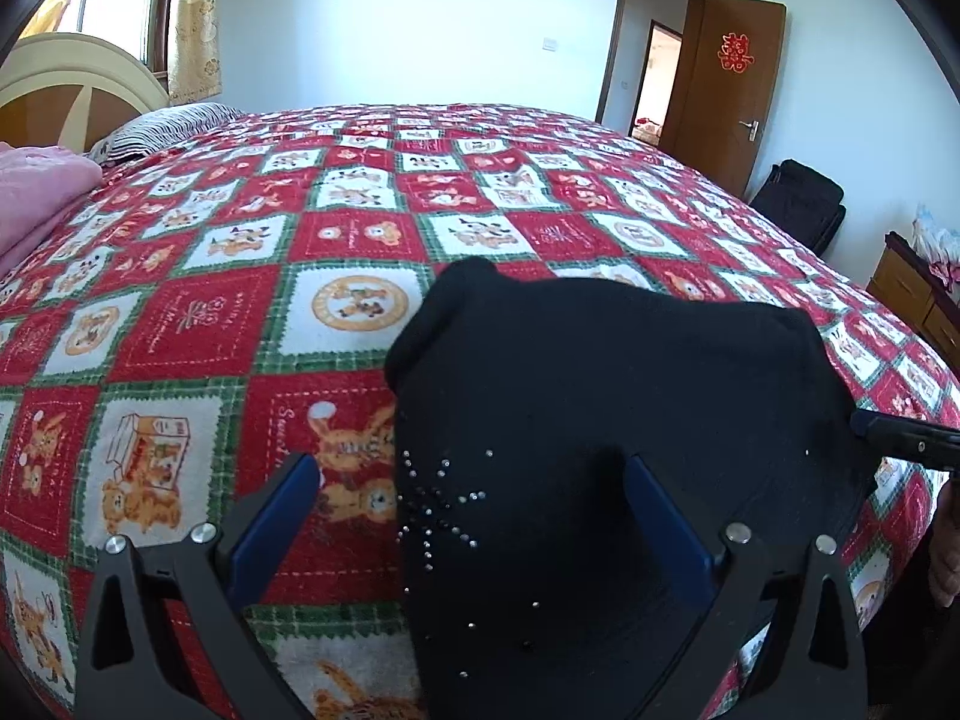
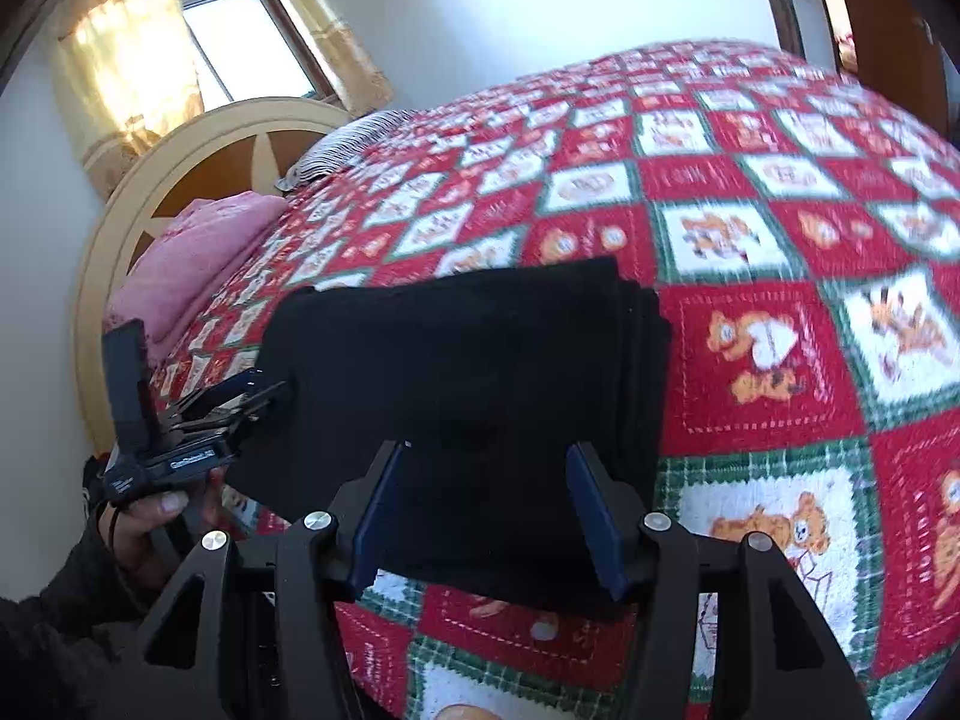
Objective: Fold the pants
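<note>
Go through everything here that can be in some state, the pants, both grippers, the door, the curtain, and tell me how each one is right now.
Black pants: folded into a stacked bundle, lying on the blanket.
Left gripper: open, fingers straddling the pants' edge.
Right gripper: open, fingers apart over the pants.
Door: open.
Curtain: drawn aside, window uncovered.
Blanket: spread flat over the bed.

Bright window [image 2: 240, 36] daylight, fisheye-bent edges, blurred right-wrist view.

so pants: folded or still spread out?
Folded. The black pants lie as a compact rectangle on the bedspread, with stacked layer edges showing along one side in the right wrist view.
</note>
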`<state>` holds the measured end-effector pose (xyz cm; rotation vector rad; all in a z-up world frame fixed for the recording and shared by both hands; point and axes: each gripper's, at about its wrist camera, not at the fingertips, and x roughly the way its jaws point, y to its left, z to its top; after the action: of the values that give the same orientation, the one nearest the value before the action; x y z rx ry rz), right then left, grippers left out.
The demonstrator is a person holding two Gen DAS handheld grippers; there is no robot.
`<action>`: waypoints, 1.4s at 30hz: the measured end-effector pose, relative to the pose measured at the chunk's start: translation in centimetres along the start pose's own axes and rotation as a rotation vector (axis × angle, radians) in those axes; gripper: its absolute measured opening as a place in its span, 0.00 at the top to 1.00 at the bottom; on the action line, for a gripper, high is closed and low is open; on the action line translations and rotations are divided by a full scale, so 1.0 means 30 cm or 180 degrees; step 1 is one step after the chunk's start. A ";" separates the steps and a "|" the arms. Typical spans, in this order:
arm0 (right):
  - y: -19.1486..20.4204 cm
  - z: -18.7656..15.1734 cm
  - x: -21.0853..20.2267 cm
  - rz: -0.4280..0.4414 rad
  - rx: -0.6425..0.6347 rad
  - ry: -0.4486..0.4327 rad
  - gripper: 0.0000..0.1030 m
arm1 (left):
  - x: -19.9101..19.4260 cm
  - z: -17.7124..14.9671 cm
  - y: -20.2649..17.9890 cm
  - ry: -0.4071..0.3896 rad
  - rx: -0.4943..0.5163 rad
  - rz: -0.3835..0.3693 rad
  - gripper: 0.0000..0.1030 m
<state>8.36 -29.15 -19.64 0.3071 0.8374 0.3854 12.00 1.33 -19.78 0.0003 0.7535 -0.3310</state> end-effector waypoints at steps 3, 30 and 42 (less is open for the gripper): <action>0.013 0.006 -0.003 -0.0040 -0.0070 0.0037 0.44 | 0.000 -0.002 -0.003 0.0020 0.0007 0.0001 0.00; 0.108 0.249 0.148 0.0247 -0.0145 0.0270 0.44 | -0.033 0.125 0.009 -0.0257 0.0266 0.0285 0.00; -0.055 0.136 0.000 0.0139 0.0228 0.0220 0.45 | 0.041 0.119 0.081 0.0007 0.0015 0.0309 0.00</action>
<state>11.82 -31.06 -17.73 0.3810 0.9148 0.4092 15.95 2.85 -18.27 0.0415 0.7522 -0.2405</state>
